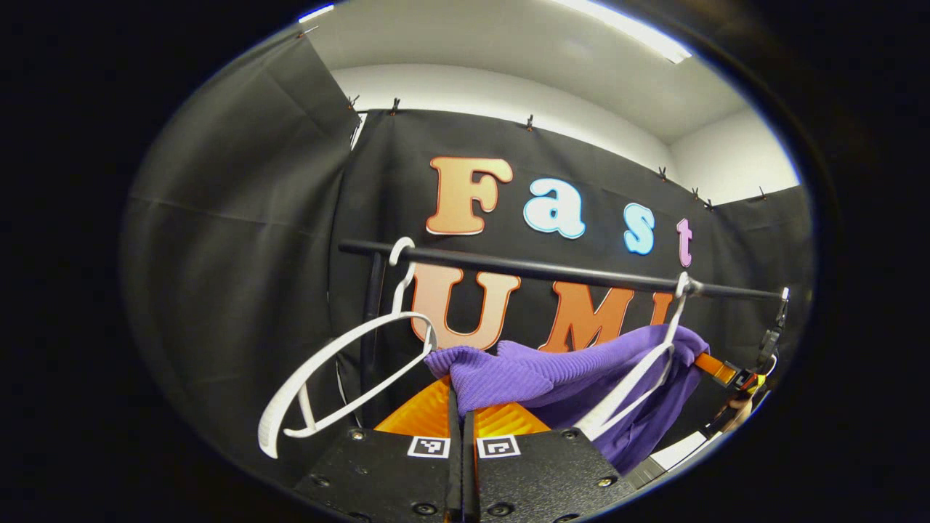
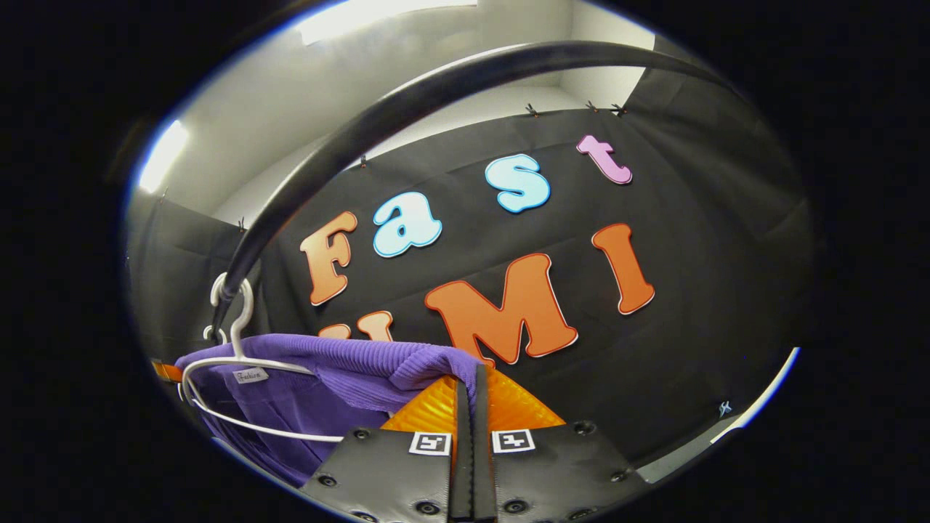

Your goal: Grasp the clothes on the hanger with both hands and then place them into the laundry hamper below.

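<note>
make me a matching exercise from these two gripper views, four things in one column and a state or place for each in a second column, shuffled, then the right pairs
Column one:
1. bare white plastic hanger
2. purple ribbed knit garment
3. black metal rail
4. left gripper

Column two:
A. runs across in front of the black cloth wall, with hanger hooks over it
B. hangs tilted, nothing on it
C. shut on purple fabric
D. draped over a second white hanger

Pairs: 1-B, 2-D, 3-A, 4-C

The right gripper is likewise shut on the garment's other end.
</note>
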`<state>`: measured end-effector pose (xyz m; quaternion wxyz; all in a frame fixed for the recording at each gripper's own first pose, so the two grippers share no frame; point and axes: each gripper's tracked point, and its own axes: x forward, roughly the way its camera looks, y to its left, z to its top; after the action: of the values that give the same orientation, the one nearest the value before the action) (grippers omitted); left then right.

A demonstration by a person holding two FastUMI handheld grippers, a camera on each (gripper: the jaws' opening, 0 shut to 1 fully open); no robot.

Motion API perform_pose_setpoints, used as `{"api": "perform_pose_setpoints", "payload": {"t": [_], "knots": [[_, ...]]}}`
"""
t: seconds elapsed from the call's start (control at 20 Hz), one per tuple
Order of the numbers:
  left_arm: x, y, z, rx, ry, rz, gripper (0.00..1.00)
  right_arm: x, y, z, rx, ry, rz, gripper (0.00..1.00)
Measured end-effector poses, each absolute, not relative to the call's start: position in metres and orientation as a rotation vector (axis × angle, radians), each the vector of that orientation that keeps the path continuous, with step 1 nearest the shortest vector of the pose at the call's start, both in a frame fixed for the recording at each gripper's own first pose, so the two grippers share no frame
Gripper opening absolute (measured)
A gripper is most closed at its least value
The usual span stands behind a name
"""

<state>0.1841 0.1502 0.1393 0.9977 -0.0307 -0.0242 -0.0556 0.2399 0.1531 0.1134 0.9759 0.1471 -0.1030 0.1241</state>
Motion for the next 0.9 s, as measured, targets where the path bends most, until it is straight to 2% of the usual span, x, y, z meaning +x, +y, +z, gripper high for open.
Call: {"api": "perform_pose_setpoints", "payload": {"t": [0.4,0.9], "knots": [[0.211,0.142,0.084,-0.073,0.042,-0.149,0.00,0.272,0.143,0.100,0.281,-0.182,0.189,0.07],[0.210,0.133,0.010,-0.094,0.129,-0.151,0.00,0.281,0.115,0.011,0.307,-0.010,0.112,0.07]]}}
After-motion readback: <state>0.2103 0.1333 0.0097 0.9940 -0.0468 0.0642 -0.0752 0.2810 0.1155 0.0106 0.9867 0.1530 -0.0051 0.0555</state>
